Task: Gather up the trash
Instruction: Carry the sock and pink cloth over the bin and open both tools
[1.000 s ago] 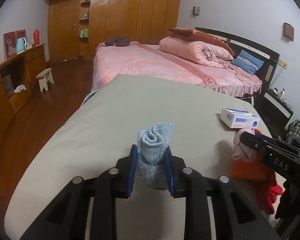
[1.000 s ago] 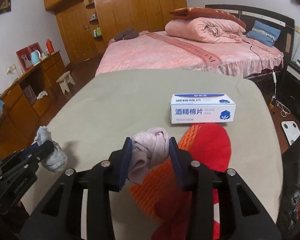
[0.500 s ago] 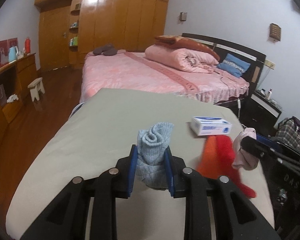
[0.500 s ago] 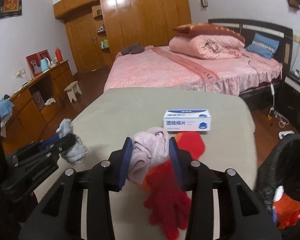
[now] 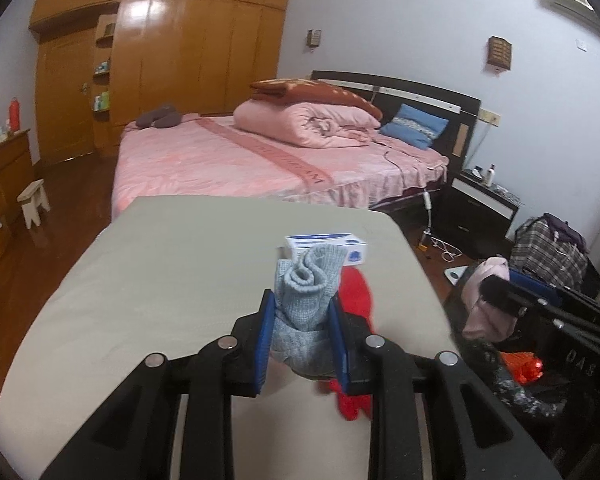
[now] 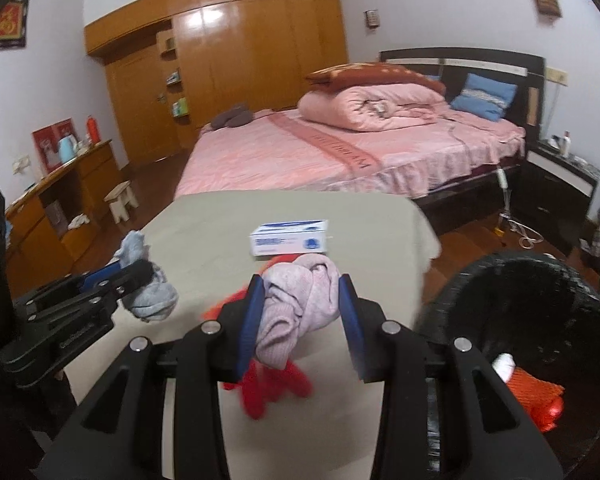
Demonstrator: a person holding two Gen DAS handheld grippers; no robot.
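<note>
The grey sock [image 5: 306, 300] hides part of the blurred red glove [image 5: 356, 296].

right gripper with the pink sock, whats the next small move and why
Probably swing the right gripper a little further to its right, over the black trash bin, then open. It is shut on the pink sock but sits above the table edge, not the bin mouth. The left gripper, shut on the grey sock, can follow.
</note>
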